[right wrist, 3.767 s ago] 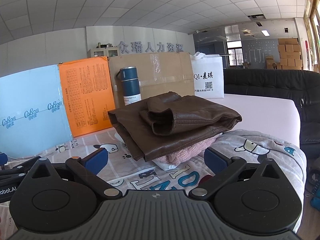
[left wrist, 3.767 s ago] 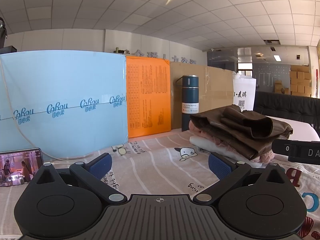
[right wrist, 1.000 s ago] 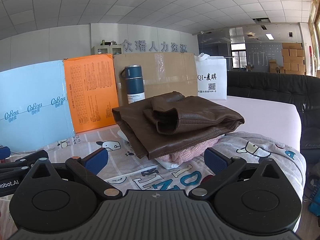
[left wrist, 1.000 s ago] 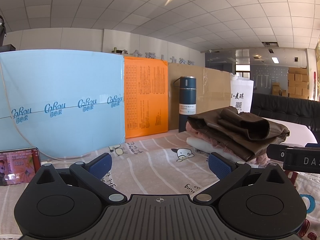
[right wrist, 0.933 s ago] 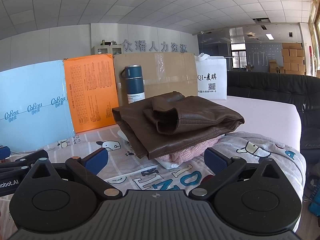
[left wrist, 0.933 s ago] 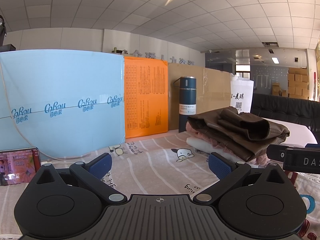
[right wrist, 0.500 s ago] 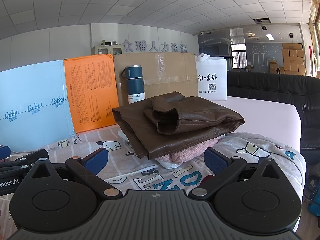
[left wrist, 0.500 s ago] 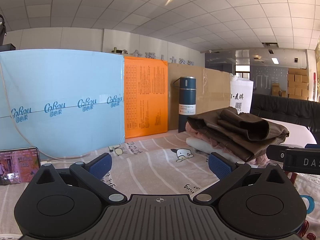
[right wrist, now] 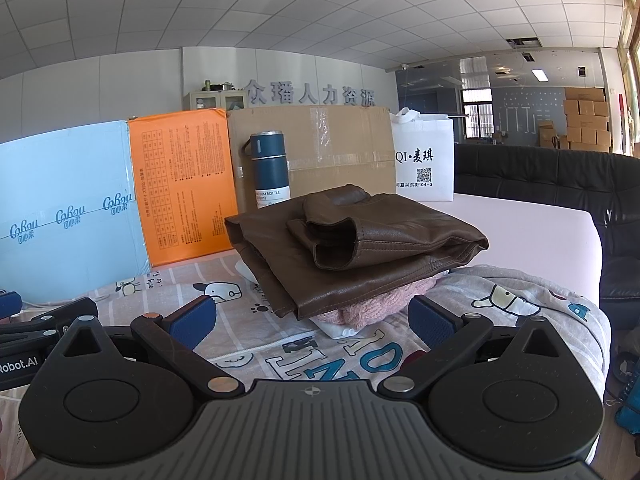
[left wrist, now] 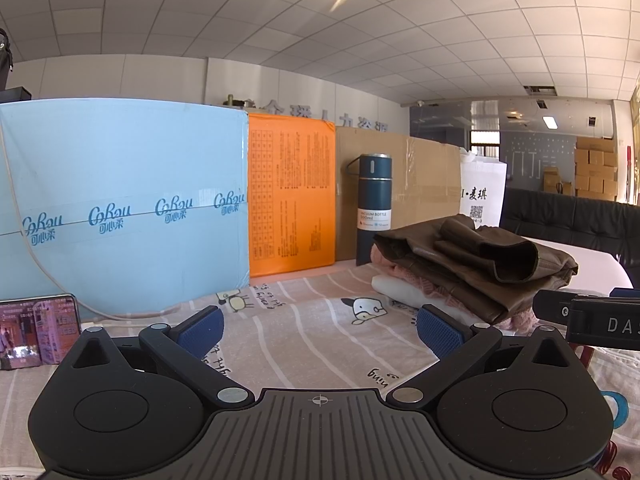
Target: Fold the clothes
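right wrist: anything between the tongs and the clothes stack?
Nothing. In the right wrist view only the printed bedsheet lies between the open right tongs and the folded stack, brown leather jacket on top. Neither pad touches the stack.

Your jacket [right wrist: 360,248] is brown, atop a pink knit [right wrist: 372,310] and a white garment [left wrist: 396,285]. Your cloth [left wrist: 304,332] is pale, striped, with cartoon animals. Bottle [right wrist: 269,168] dark blue. Boards: light blue [left wrist: 120,208], orange [left wrist: 292,196].

An office: grid ceiling [right wrist: 320,20], wall lettering [right wrist: 312,94] at 12 o'clock, black sofa [right wrist: 560,176] and stacked cartons [right wrist: 584,120] at 2 o'clock.
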Motion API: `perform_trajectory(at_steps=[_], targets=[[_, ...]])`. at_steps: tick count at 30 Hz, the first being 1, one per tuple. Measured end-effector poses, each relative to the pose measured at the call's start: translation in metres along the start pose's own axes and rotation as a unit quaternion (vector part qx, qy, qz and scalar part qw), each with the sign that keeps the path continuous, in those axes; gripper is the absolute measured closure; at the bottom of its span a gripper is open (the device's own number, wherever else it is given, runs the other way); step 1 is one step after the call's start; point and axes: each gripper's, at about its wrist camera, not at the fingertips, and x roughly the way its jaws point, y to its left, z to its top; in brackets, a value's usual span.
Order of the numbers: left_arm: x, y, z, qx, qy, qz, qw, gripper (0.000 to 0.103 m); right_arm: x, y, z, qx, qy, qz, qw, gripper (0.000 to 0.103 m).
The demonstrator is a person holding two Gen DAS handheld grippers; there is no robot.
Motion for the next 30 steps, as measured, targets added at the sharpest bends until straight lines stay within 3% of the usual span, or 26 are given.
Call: perform_trajectory(at_steps=[30], targets=[[-0.0003,-0.0003,0.0010,-0.001,-0.001,-0.002,1.0000,0.000,-0.0006,0.0044,0.0006,-0.011,-0.001,0.005,1.000,0.000]])
